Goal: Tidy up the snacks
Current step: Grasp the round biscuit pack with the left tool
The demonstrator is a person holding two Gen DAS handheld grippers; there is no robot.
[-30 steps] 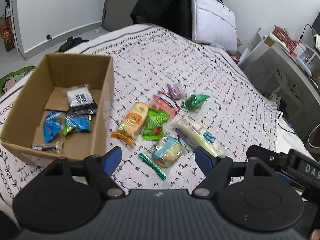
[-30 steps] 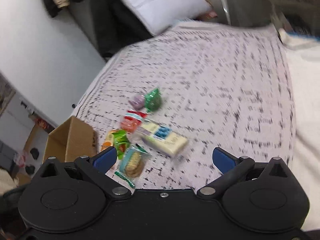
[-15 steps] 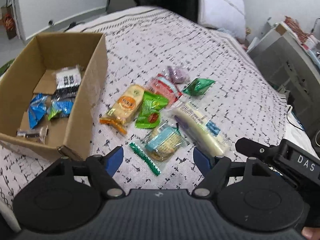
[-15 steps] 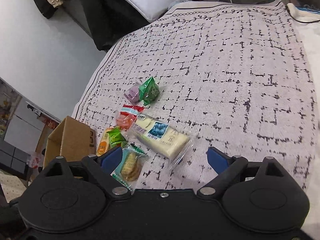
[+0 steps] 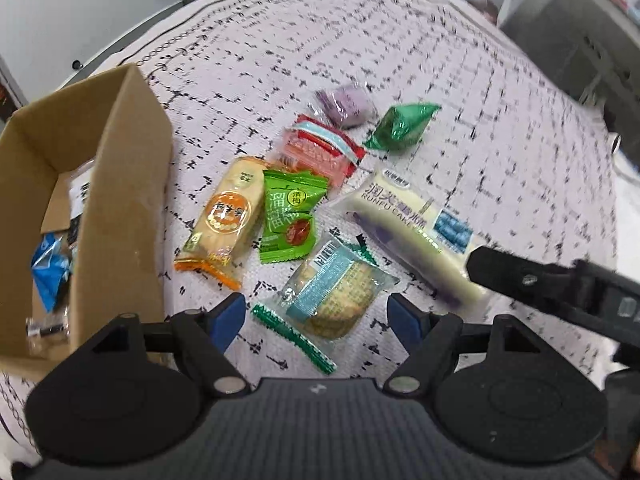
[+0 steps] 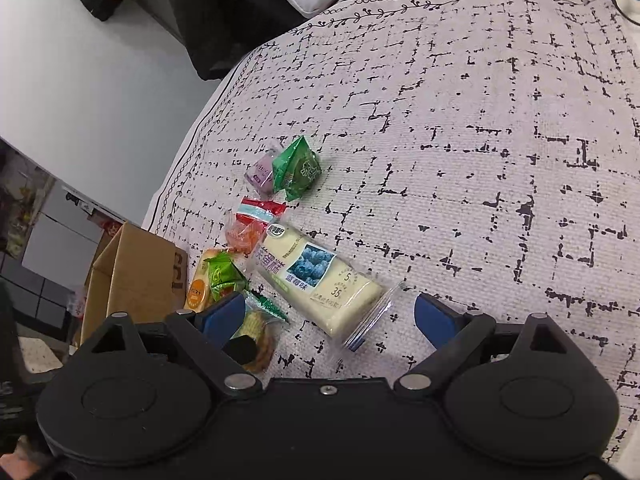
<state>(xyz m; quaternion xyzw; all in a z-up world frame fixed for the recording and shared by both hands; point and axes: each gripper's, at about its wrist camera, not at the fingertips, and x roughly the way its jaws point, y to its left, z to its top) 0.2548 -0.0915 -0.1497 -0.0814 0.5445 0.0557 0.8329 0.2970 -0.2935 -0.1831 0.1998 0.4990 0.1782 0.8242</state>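
A white wall (image 6: pixel 92 92) and dark clothes (image 6: pixel 224 20) edge the bed (image 6: pixel 480 120), spread with a pale, black-flecked cover. At its left stands an open box (image 5: pixel 124 216) with a few packets inside. Beside it the snacks (image 5: pixel 288 216) lie loose on the cover. The left gripper (image 5: pixel 316 312) hangs with jaws apart over a cracker pack (image 5: pixel 332 292). The right gripper (image 6: pixel 330 316), jaws wide after narrowing slightly, brackets a cake bar (image 6: pixel 316 276) without touching it.
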